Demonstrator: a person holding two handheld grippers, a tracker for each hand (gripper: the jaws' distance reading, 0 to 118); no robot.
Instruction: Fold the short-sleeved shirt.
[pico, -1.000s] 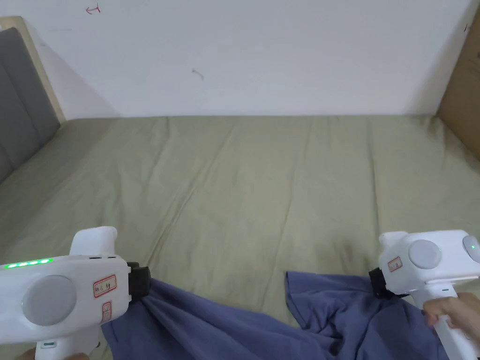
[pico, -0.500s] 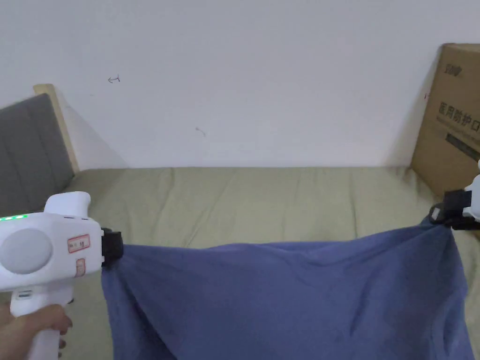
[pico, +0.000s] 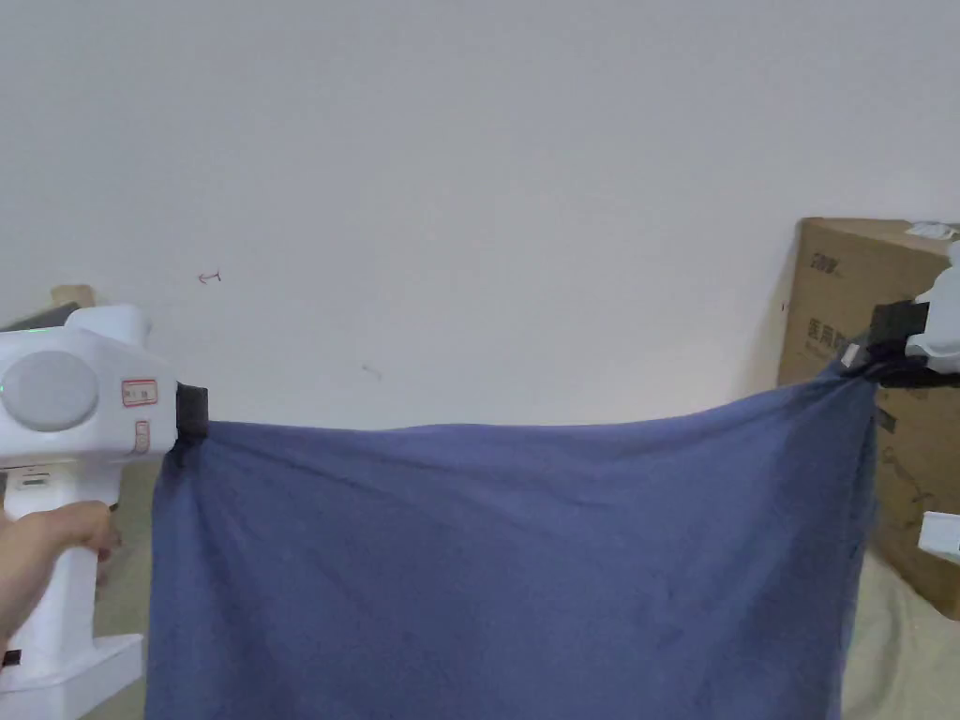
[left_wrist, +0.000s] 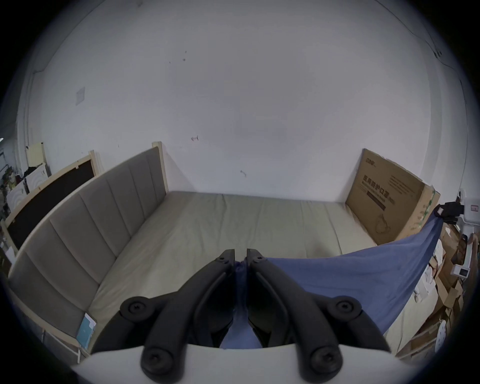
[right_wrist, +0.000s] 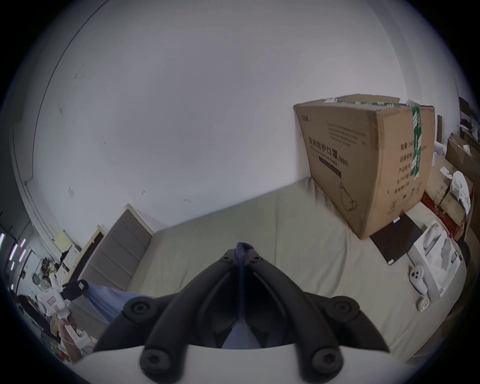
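Left hand-held gripper (pico: 192, 424): jaws closed on a bunched corner of the shirt (pico: 506, 572); in the left gripper view a pinch of blue cloth sits between the two black jaws at the tips (left_wrist: 240, 259). A hand (pico: 42, 553) grips its white handle at the left edge of the head view.

Right hand-held gripper (pico: 867, 354): jaws likewise clamped on the opposite corner; in the right gripper view a dark blue fold pokes out past the tips (right_wrist: 242, 250). It rides a little higher than the left one, so the top edge slopes up toward the right.

Shirt hangs between the two, off the bed (left_wrist: 233, 226), long axis running left to right along the stretched top edge, the body dropping straight down below both grippers. Neither gripper is nearer; each owns one end.

Look of the cloth: plain blue, thin, soft. Top edge taut with a slight sag at mid-span. Light diagonal creases fan from each pinch. Sleeves and collar are out of sight, so I cannot tell which edge is held.

Beyond: the olive bed sheet lies on the far side of the cloth, a grey headboard (left_wrist: 98, 220) to the left, a cardboard box (right_wrist: 368, 166) on the bed's right end.

Judgement: the next move likely lowers the cloth flat onto the bed, keeping the span wide.
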